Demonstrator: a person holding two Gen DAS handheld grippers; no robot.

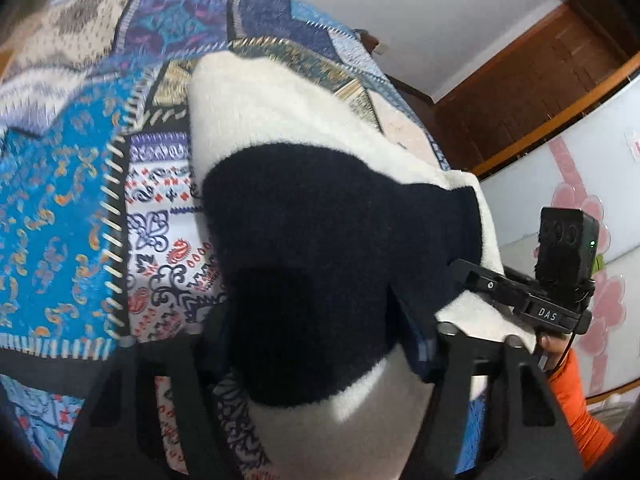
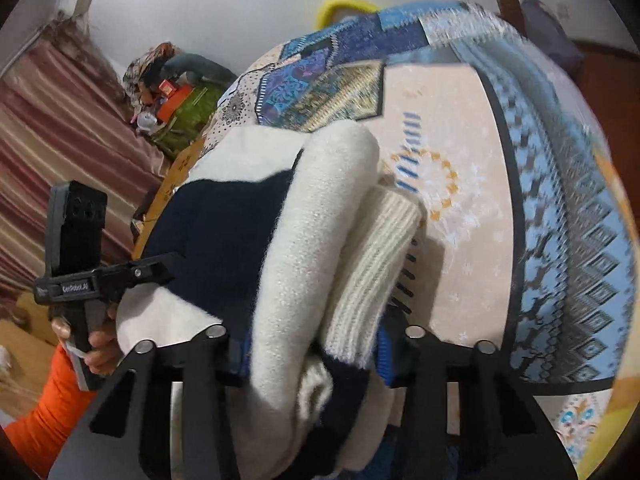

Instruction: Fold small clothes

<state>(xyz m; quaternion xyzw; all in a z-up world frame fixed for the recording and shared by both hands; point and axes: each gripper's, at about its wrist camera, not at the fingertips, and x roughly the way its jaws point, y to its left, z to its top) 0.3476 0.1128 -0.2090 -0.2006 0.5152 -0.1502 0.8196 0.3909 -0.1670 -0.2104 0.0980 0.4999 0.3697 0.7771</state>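
A small cream and navy knit sweater point(image 1: 304, 216) is bundled and held up over the patchwork bedspread point(image 1: 60, 208). My left gripper point(image 1: 320, 360) is shut on one end of the sweater, which fills the space between its fingers. My right gripper point(image 2: 316, 356) is shut on the other end of the sweater point(image 2: 304, 240), with a ribbed cream cuff point(image 2: 372, 264) bunched beside the right finger. Each gripper shows in the other's view, the right one point(image 1: 532, 300) at the sweater's right edge, the left one point(image 2: 120, 276) at its left edge.
The bedspread point(image 2: 500, 208) covers the bed below. A wooden door frame point(image 1: 532, 80) and a white cabinet with pink flowers point(image 1: 592, 208) stand to the right. Striped curtains point(image 2: 52, 136) and a pile of clutter point(image 2: 176, 100) lie at the far left.
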